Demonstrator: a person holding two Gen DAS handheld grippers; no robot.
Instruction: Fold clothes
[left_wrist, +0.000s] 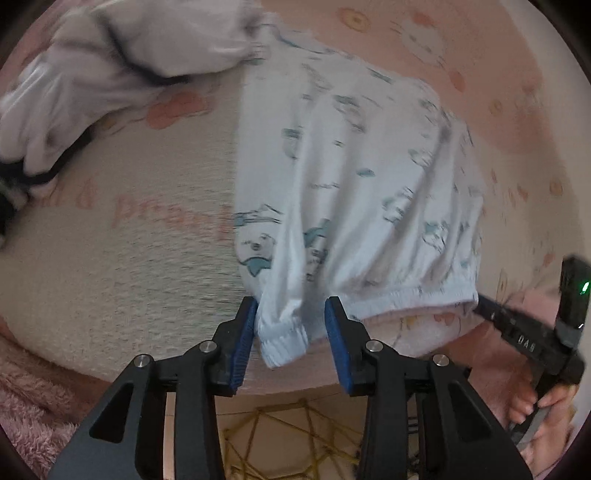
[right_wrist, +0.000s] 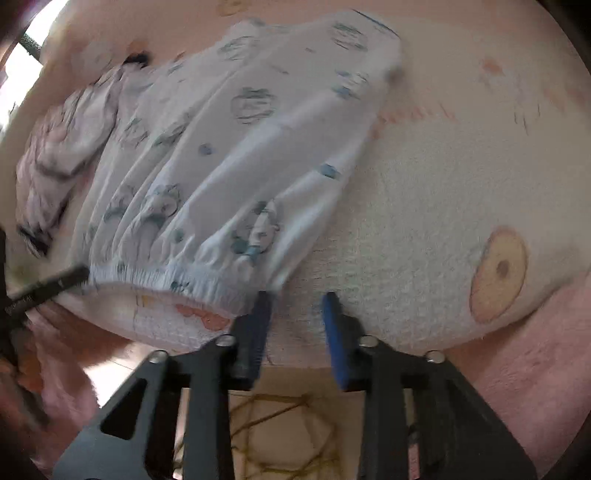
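Over at the left a crumpled whitish garment (left_wrist: 110, 55) with dark trim lies in a heap on the cream and pink blanket (left_wrist: 129, 258). Next to it, spread flat across the blanket's middle, is the pale blue printed garment (left_wrist: 369, 166), its gathered elastic waistband (left_wrist: 406, 295) along the near edge, right at the blanket's drop to the floor (left_wrist: 295, 424).

The left hand-held gripper (left_wrist: 291, 306) points steeply down at the waistband's left corner. Its blue pads stand apart with the ribbed corner hanging between them: the cloth lies against the left pad and clear of the right one, so nothing is pinched.

At the waistband's other end is the right hand-held gripper (right_wrist: 297, 299), carried by a hand (left_wrist: 535, 406). From its own camera the picture is blurred, but its jaws look parted too, with bare blanket in the gap and the waistband's corner just at the tip of the left finger.
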